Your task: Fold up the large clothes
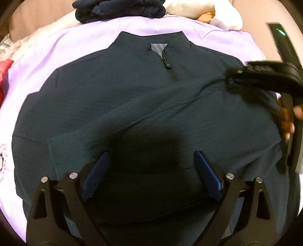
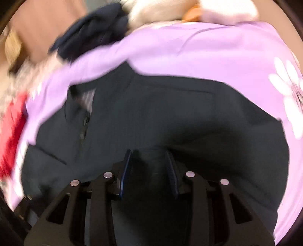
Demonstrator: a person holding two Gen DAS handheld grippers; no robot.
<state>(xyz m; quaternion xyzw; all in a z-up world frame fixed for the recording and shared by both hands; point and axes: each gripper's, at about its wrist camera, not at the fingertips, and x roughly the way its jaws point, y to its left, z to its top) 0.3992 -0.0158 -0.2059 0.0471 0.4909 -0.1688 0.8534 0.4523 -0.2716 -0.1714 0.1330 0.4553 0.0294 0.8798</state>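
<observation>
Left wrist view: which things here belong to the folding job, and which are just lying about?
Job:
- dark pullover, one sleeve folded across its front
- left gripper, open above it
- right gripper, over the pullover's shoulder

Lying about:
- lilac sheet underneath
- navy bundle
- white plush
- red cloth

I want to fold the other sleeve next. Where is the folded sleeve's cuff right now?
In the left wrist view the cuff lies lower left on the dark pullover, just ahead of the left gripper.
</observation>
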